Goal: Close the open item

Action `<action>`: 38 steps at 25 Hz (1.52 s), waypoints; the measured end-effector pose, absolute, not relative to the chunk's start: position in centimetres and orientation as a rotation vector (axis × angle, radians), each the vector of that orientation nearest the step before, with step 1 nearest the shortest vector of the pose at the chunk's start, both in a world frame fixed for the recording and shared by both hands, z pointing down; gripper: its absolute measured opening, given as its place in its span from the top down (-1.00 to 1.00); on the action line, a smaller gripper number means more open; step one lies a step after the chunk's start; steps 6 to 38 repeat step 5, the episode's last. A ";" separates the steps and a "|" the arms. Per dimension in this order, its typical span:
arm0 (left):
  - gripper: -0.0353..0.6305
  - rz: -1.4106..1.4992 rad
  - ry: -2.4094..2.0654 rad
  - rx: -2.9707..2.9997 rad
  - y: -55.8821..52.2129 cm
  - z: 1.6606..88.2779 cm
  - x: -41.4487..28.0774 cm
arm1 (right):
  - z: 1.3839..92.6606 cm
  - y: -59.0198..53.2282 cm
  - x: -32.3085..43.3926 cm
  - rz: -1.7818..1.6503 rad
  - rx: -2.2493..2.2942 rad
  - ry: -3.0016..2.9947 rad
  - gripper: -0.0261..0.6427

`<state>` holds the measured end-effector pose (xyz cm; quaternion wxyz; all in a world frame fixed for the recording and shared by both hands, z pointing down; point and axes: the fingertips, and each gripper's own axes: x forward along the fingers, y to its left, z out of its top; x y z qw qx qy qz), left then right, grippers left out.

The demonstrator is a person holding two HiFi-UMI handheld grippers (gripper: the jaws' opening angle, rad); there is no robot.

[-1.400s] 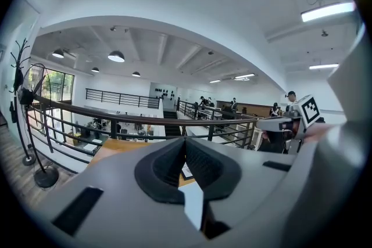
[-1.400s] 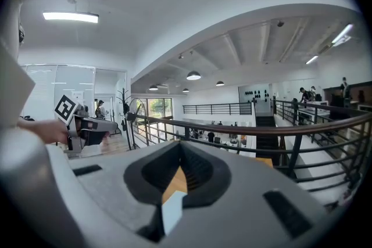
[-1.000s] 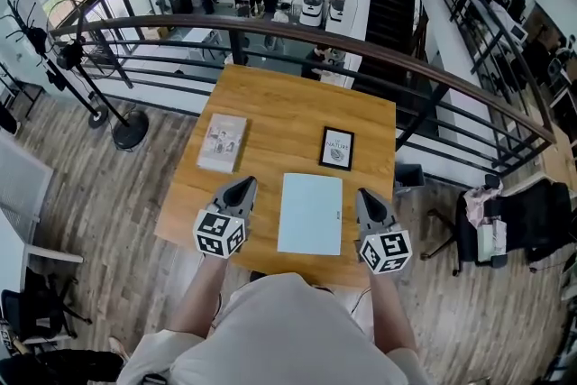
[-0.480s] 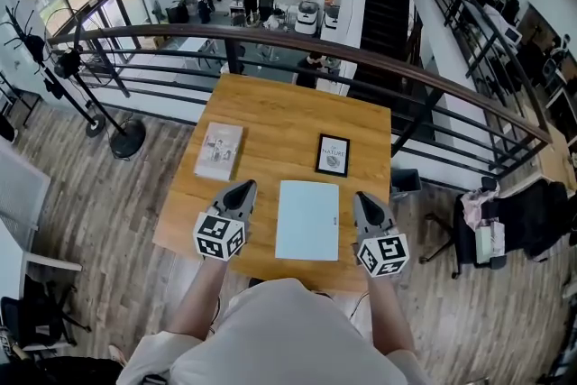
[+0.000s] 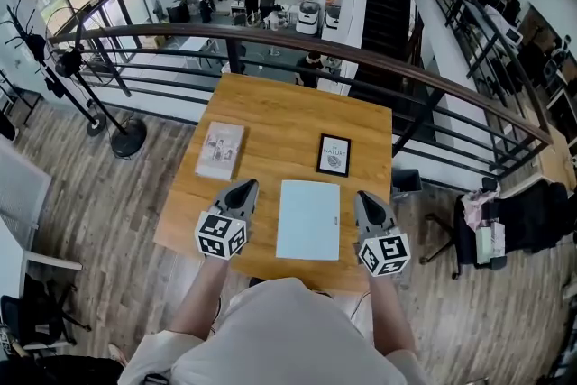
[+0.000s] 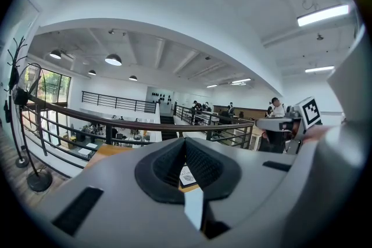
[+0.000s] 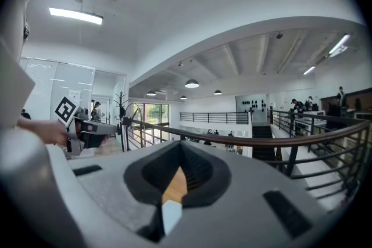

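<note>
book (image 5: 221, 150) lies at the table's (image 5: 270, 104) left edge, and just nearer the person the left gripper (image 5: 243, 189) is held with jaws pressed together on nothing. laptop (image 5: 308, 219) (lid down flat) lies between the grippers, a framed picture (image 5: 334, 155) just beyond it; the right gripper (image 5: 365, 199) at its right is likewise clenched and empty
</note>
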<state>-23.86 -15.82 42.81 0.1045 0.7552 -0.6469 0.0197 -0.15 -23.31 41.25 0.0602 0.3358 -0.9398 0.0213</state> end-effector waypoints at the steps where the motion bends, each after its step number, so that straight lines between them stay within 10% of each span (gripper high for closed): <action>1: 0.91 0.057 -1.907 2.227 -15.8 42.8 -23.9 | 41.2 -23.3 -0.1 0.063 1.017 -2.844 0.91; 38: 0.91 0.046 -1.907 2.229 -16.1 42.5 -23.8 | 40.9 -23.5 -0.1 0.055 1.021 -2.842 0.91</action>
